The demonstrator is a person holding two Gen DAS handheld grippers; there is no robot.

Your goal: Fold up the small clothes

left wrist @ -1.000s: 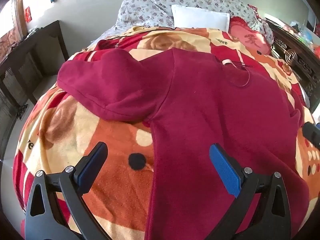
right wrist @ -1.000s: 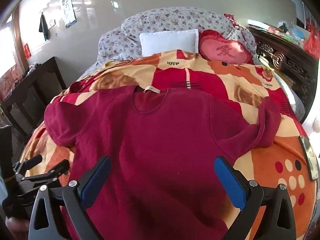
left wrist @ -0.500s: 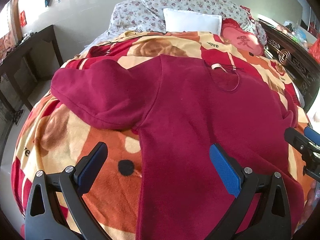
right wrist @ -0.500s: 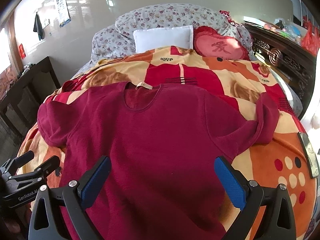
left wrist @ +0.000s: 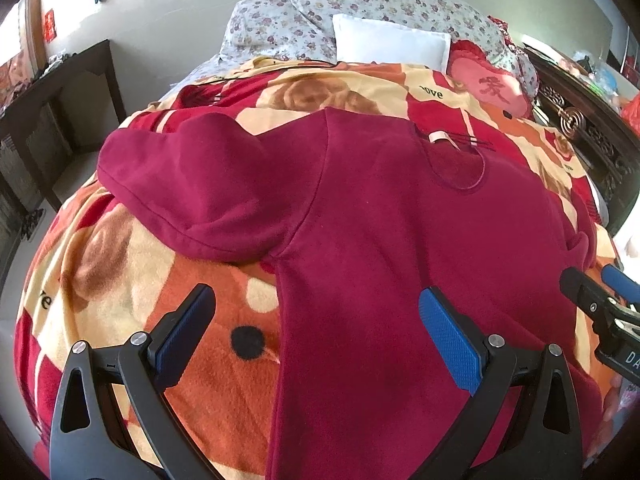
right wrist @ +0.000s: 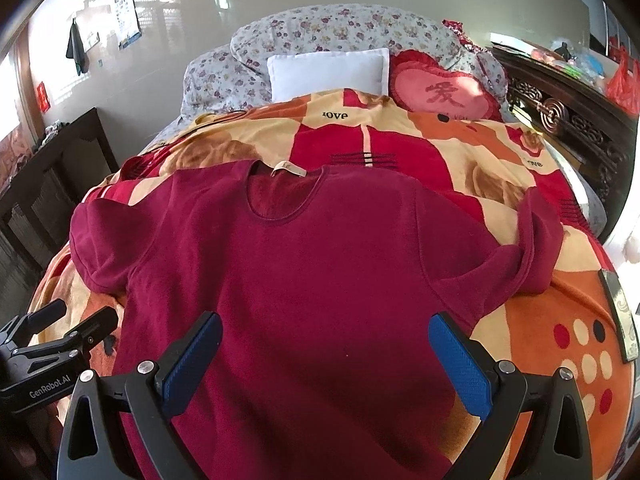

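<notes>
A dark red short-sleeved top (right wrist: 320,264) lies flat, front up, on the bed, neckline away from me; it also shows in the left wrist view (left wrist: 400,240). Its left sleeve (left wrist: 192,184) is spread out, its right sleeve (right wrist: 532,248) is bunched up. My left gripper (left wrist: 316,328) is open and empty above the top's left side edge. My right gripper (right wrist: 324,348) is open and empty above the top's lower middle. Each gripper shows at the edge of the other's view, the right one (left wrist: 600,304) and the left one (right wrist: 60,336).
The bed carries an orange, red and cream blanket (right wrist: 560,344). A white pillow (right wrist: 332,72), floral pillows (right wrist: 340,32) and a pink heart cushion (right wrist: 444,92) lie at the head. A dark wooden cabinet (right wrist: 56,168) stands left, a carved wooden sideboard (right wrist: 568,120) right. A flat dark object (right wrist: 620,316) lies on the blanket's right edge.
Both grippers have drifted a little; the right gripper has come further into the left wrist view from the right. The top lies as before and both grippers stay open.
</notes>
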